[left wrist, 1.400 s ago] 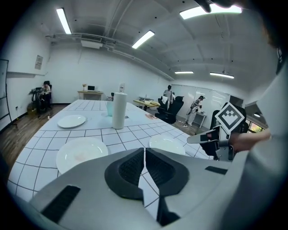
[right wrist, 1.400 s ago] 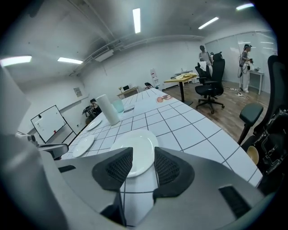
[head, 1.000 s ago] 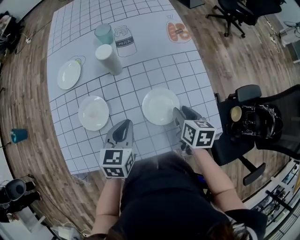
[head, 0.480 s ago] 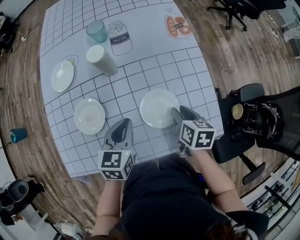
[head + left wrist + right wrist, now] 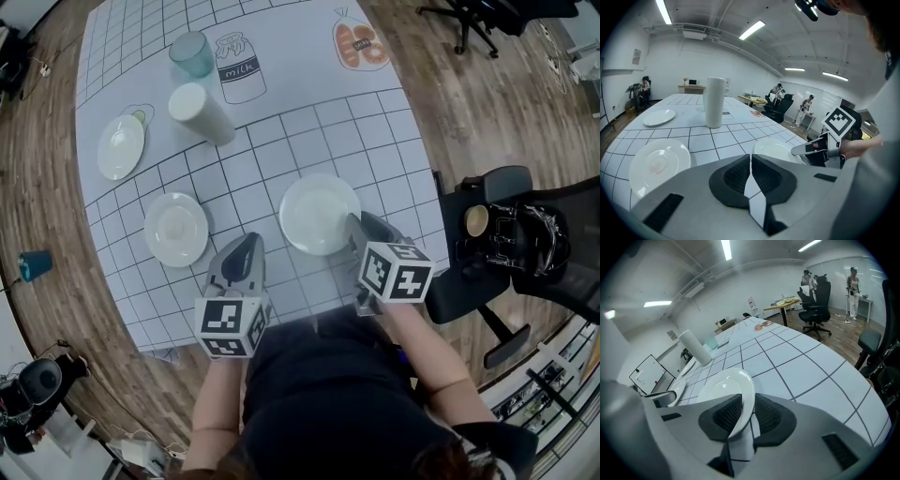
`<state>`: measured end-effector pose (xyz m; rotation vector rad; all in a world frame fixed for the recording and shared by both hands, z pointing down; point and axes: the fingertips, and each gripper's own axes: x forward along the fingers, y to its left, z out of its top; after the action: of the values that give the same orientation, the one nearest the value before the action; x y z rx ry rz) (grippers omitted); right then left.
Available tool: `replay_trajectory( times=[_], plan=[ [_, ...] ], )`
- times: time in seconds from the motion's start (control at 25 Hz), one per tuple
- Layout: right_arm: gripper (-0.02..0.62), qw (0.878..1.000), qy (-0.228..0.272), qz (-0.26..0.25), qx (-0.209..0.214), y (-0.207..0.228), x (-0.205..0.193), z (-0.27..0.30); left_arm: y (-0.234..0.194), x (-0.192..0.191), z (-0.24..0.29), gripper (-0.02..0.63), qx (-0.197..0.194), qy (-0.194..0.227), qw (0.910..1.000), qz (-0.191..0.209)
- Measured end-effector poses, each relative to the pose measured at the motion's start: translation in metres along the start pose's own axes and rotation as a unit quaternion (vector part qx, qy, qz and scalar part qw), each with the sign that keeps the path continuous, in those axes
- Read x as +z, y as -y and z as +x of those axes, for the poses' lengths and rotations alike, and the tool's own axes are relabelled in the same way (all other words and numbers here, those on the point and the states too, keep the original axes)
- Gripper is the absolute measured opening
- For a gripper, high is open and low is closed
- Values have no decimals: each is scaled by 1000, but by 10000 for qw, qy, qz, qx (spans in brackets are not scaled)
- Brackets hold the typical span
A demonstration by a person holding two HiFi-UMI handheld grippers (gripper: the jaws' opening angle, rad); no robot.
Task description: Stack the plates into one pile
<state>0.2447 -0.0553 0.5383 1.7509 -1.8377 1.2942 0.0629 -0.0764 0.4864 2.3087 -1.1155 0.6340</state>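
Note:
Three white plates lie apart on the gridded tablecloth (image 5: 375,141). The largest plate (image 5: 319,214) is at the front right, and its near rim (image 5: 729,390) sits between the jaws of my right gripper (image 5: 354,225) (image 5: 745,416), which are closing around it with a thin gap still showing. A second plate (image 5: 175,229) (image 5: 658,161) lies at the front left. The third plate (image 5: 121,146) (image 5: 658,117) is further back on the left. My left gripper (image 5: 246,246) (image 5: 751,159) hovers over the table's front between the two near plates, shut and empty.
A white cylinder (image 5: 199,112) (image 5: 715,108) and a pale green cup (image 5: 190,53) stand at the back left of the table. Drawings of a milk carton (image 5: 240,67) and bread are printed on the cloth. A black office chair (image 5: 497,225) is just right of the table.
The right gripper's jaws have narrowed around the large plate's near rim. Both hands have stayed nearly in place; the head view has shifted slightly.

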Motion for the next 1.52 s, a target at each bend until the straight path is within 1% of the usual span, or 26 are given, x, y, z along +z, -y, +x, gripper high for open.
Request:
replay_trajectory(
  times=[0.52, 1.08, 1.36, 1.52],
  plan=[
    [92, 9998, 174, -12, -50, -2, 3, -8, -6, -3, -11, 29, 137, 31, 9999, -13],
    [57, 9976, 654, 109, 176, -24, 12, -42, -15, -5, -43, 29, 376, 286, 9989, -51],
    [40, 9928, 1013, 341, 542, -41, 17, -58, -18, -7, -64, 29, 458, 454, 9979, -48],
    [34, 9897, 1164, 370, 749, -51, 20, -66, -19, -5, -75, 29, 512, 567, 9971, -74]
  ],
)
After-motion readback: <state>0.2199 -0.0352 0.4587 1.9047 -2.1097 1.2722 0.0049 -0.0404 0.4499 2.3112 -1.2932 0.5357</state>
